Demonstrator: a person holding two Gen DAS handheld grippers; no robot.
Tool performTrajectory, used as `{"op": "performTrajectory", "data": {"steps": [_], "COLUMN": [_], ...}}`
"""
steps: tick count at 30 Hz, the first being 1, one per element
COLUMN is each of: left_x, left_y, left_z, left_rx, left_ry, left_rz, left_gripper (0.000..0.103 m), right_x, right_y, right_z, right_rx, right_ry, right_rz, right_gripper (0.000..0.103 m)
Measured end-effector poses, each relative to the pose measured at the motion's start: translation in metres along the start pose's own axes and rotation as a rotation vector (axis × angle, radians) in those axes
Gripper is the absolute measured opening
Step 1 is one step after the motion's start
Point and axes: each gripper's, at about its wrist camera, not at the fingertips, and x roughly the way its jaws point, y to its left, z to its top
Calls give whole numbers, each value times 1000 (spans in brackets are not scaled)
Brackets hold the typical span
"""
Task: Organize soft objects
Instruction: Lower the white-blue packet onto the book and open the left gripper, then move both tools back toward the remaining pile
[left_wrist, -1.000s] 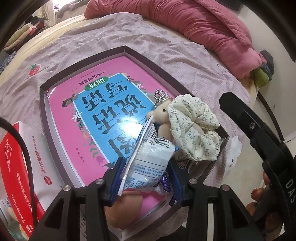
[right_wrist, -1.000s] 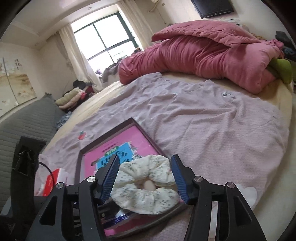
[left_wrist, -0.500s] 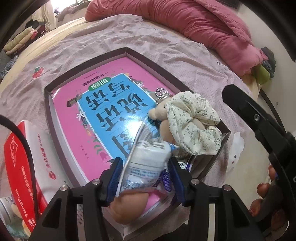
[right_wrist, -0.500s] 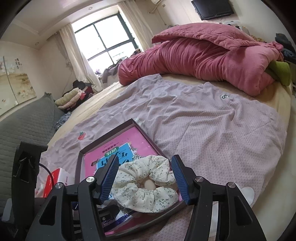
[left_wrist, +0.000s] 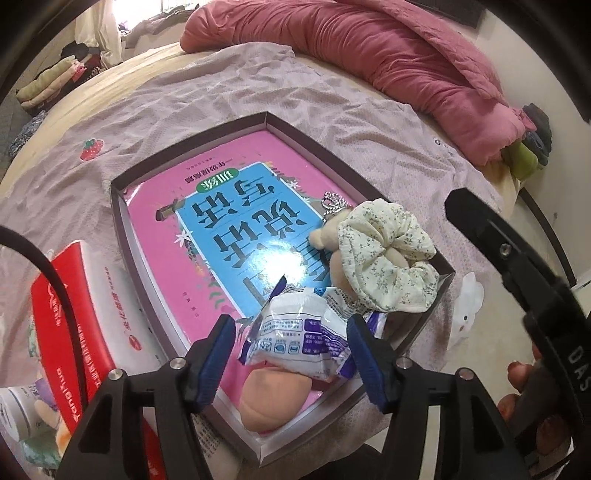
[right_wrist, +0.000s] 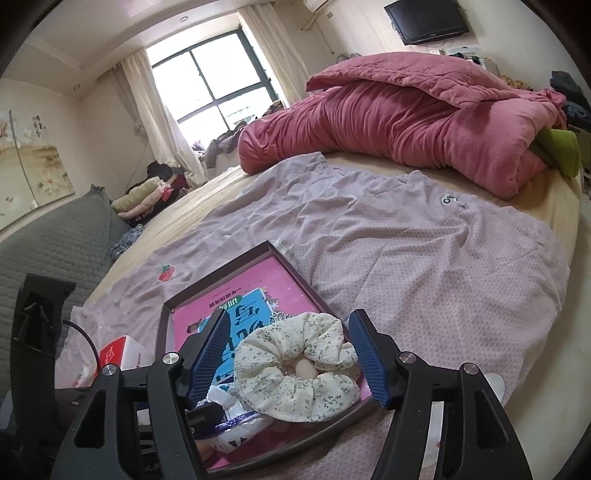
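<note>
A dark shallow box (left_wrist: 192, 151) on the bed holds a pink and blue book (left_wrist: 236, 221). On the book's near corner a white plastic packet (left_wrist: 295, 332) lies over a peach soft toy (left_wrist: 273, 398). My left gripper (left_wrist: 290, 321) straddles the packet with its jaws opening, and the pads stand off it. Beside it a cream floral scrunchie (left_wrist: 384, 254) rests on a small teddy bear (left_wrist: 325, 236) with a crown charm. Around the scrunchie (right_wrist: 295, 373) my right gripper (right_wrist: 288, 315) is opening too, with gaps on both sides.
A red and white carton (left_wrist: 74, 314) lies left of the box. The lilac sheet (right_wrist: 406, 258) covers the bed, with a heaped pink duvet (right_wrist: 406, 118) at the far side. A grey cushion (right_wrist: 44, 251) sits left. The person's fingers (left_wrist: 524, 373) hold the right tool.
Both pairs of jaws have widened. The left let go of the packet, which now rests on the peach toy. The right pads have drawn away from the scrunchie.
</note>
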Motion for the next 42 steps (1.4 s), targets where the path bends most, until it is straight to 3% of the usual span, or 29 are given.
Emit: {"op": "performTrajectory", "data": {"steps": [7, 28, 36, 42], "left_x": [-20, -106, -154, -190], "left_y": [-1, 26, 63, 107], "left_z": [-5, -41, -67, -93], "left_rx": [3, -54, -129, -194], "left_ry": [-43, -186, -256, -302], "left_rz": [13, -7, 5, 76], "left_gripper": [67, 69, 70, 71], "right_x": [-6, -46, -67, -81], "right_y": [5, 52, 91, 131], "right_z": [0, 4, 4, -2], "right_rx": [-10, -124, -200, -272], "right_ry": [-9, -85, -98, -98], "right_rz": [-24, -66, -6, 59], "right_gripper": [73, 77, 77, 77]}}
